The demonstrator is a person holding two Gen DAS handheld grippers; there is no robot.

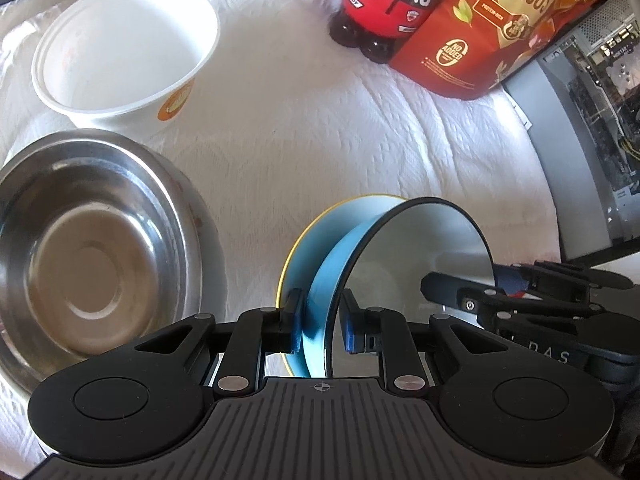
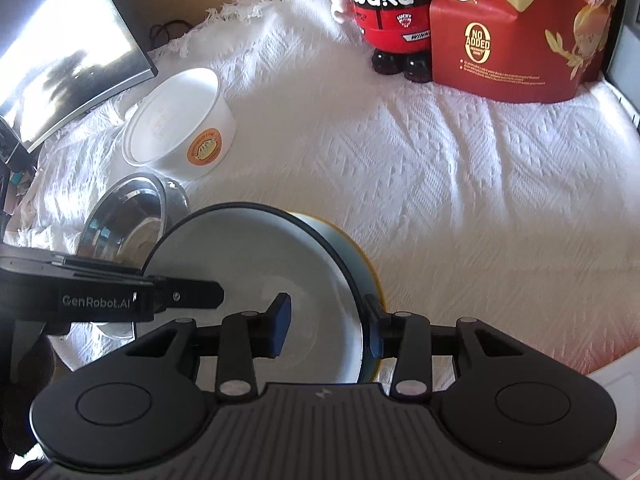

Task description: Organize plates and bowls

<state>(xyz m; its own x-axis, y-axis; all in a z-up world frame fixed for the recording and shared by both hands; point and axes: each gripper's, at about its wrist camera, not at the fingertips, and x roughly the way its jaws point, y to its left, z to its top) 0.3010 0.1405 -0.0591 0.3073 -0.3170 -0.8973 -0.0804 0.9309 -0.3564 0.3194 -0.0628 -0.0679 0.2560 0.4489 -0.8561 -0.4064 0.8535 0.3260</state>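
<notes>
Surface: white textured cloth (image 2: pixel 460 184) covering the work area, fringed at its far edge.
Blue bowl: a bowl (image 1: pixel 416 248) with a blue outside, pale inside and dark rim, tilted up on edge, resting in or against a second blue dish with a yellow rim (image 1: pixel 316 232); how far the two nest cannot be told.
Left gripper: the left gripper (image 1: pixel 320 320) straddles the near rim of the blue bowl, one finger on the blue outer wall, the other on the pale inner side. Left pad touches the wall; a narrow gap shows at the right pad, so firm clamping cannot be confirmed.
Right gripper: the right gripper (image 2: pixel 328 324) straddles the opposite rim of the same bowl. Right finger lies against the outer wall; left pad stands clear inside the bowl, not pressing.
Steel bowl: a shiny metal bowl (image 1: pixel 88 248) sits upright on the cloth left of the blue bowl, apart from it.
White bowl: a white paper bowl (image 1: pixel 124 52) with an orange sticker, just behind the steel bowl.
Background: a red "waka" figure bottle (image 2: pixel 384 12) and a red quail-egg bag (image 2: pixel 516 36) stand side by side at the far edge; a dark monitor (image 2: pixel 60 56) at far left.
</notes>
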